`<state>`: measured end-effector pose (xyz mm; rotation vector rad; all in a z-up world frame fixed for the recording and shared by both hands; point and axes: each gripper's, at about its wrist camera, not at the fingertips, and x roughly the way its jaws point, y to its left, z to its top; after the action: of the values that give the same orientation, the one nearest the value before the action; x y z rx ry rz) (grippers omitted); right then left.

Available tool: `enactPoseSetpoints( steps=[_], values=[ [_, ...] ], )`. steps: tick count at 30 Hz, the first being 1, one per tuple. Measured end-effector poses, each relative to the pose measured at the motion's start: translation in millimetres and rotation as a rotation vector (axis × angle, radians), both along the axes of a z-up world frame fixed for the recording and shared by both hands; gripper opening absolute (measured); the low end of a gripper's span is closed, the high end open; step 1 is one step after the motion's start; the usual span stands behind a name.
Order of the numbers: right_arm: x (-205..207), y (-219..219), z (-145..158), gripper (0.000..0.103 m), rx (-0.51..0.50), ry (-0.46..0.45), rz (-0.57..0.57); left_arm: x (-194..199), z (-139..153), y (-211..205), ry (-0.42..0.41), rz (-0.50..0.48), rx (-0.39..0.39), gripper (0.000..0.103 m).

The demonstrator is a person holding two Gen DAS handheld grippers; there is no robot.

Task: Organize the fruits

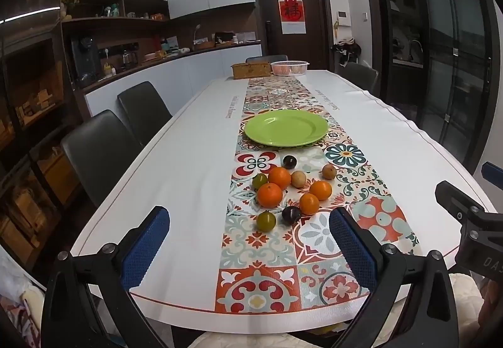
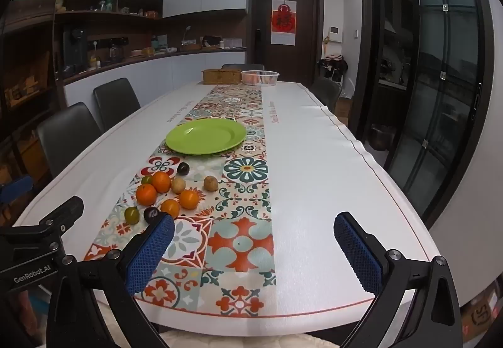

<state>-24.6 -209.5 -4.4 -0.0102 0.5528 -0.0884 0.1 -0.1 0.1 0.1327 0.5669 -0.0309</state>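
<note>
A cluster of small fruits lies on the patterned runner: several oranges (image 1: 269, 194) (image 2: 146, 194), two green-yellow ones (image 1: 266, 221) (image 2: 131, 215), two dark plums (image 1: 290, 215) (image 2: 151, 213) and two tan round ones (image 1: 298, 179) (image 2: 210, 183). Beyond them sits an empty green plate (image 1: 286, 128) (image 2: 206, 136). My left gripper (image 1: 250, 233) hovers open over the near table end, just short of the fruits, nothing between its blue pads. My right gripper (image 2: 254, 236) is open too, over the runner to the right of the fruits.
The long white table (image 1: 176, 178) (image 2: 330, 190) carries a wooden box (image 1: 251, 69) (image 2: 221, 76) and a white basket (image 1: 289, 67) (image 2: 260, 77) at its far end. Dark chairs (image 1: 100, 150) (image 2: 67, 131) line the left side. A glass door (image 2: 440, 80) stands at right.
</note>
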Motion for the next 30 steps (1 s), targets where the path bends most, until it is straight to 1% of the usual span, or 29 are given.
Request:
enactPoseSetpoints(
  steps=[5, 12, 30],
  values=[
    [0.2, 0.0, -0.3, 0.103, 0.004, 0.001, 0.001, -0.7, -4.0, 1.9, -0.009, 0.002, -0.010, 0.103],
    [0.6, -0.5, -0.7, 0.103, 0.007, 0.000, 0.001, -1.5, -1.5, 1.4, -0.010, -0.008, -0.022, 0.103],
    [1.0, -0.4, -1.7, 0.103, 0.009, 0.001, 0.002, -4.1, 2.5, 2.5, -0.022, 0.004, -0.020, 0.103]
  ],
)
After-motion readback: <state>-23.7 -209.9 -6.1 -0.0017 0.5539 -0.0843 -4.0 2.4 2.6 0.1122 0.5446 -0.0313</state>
